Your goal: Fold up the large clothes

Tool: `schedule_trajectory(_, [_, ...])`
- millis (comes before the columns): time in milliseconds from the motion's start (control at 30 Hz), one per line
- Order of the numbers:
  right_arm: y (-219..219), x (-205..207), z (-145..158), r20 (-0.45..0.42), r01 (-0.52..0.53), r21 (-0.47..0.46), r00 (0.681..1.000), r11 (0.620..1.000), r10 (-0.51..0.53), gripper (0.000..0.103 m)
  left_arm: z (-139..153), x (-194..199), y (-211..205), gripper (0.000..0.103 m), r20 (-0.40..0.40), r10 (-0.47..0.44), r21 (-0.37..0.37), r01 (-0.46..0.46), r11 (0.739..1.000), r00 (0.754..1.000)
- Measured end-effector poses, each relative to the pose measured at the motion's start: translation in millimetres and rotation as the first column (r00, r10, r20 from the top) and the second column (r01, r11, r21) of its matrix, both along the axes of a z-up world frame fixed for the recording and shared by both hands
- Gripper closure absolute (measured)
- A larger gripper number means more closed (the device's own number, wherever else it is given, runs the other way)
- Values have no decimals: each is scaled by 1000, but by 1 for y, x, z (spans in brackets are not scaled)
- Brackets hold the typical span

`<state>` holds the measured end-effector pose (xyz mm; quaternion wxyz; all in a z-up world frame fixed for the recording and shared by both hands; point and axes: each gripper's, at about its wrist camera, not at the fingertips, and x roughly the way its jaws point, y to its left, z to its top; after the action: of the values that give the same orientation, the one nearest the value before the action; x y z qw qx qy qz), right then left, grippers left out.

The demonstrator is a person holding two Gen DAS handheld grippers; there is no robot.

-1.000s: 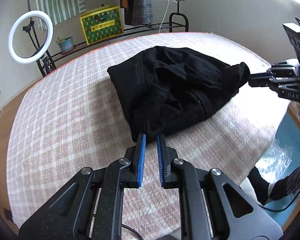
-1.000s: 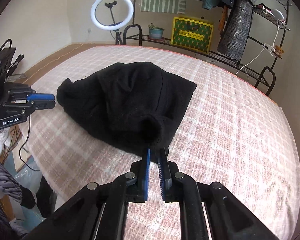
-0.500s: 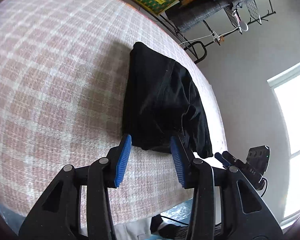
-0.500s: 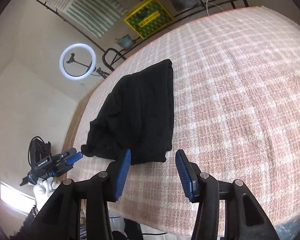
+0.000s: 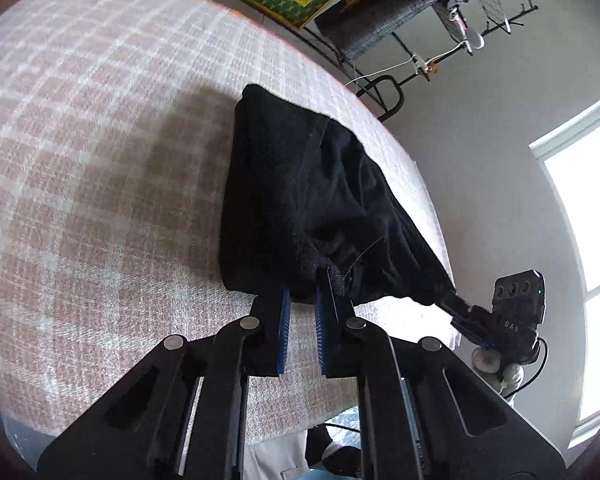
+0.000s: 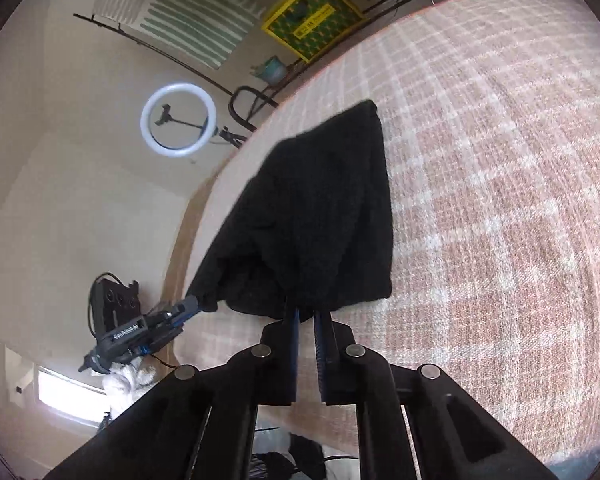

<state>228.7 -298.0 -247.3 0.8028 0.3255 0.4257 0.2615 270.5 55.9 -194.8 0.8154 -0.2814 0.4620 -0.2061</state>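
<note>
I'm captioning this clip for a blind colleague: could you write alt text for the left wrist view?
The left gripper, its blue-padded fingers nearly closed, pinches the near edge of a crumpled black knit garment lying on a pink-and-white checked bedcover. At right, the right gripper grips another corner, pulling it taut past the bed's edge.

A ring light (image 6: 178,120) stands at ten o'clock, a yellow box (image 6: 312,18) and small potted plant (image 6: 274,70) at twelve.
</note>
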Motion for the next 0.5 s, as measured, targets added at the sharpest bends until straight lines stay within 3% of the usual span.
schedule_trajectory(100, [-7, -10, 9, 39, 1, 3, 999, 1000, -1, 99, -8, -5, -4, 94, 15, -18, 119, 16, 993, 1000])
schedule_trajectory(233, [2, -2, -33, -82, 6, -97, 997, 995, -14, 99, -57, -1, 2, 94, -94, 30, 135, -17, 991, 995])
schedule_trajectory(333, [4, -1, -45, -111, -15, -170, 994, 985, -4, 99, -59, -3, 4, 92, -102, 10, 150, 5, 989, 995])
schedule_trajectory(433, [2, -1, -29, -89, -59, -215, 995, 975, 41, 86, -40, -8, 13, 83, -60, 9, 190, 2, 982, 998])
schedule_trajectory(467, [-3, -1, -19, -59, -55, -216, 997, 975, 43, 67, -31, -8, 16, 78, -34, 19, 197, -12, 980, 999])
schedule_trajectory(500, [-9, -1, -10, -26, -40, -219, 999, 975, 35, 60, -22, -7, 19, 75, -9, 28, 195, -26, 980, 1000])
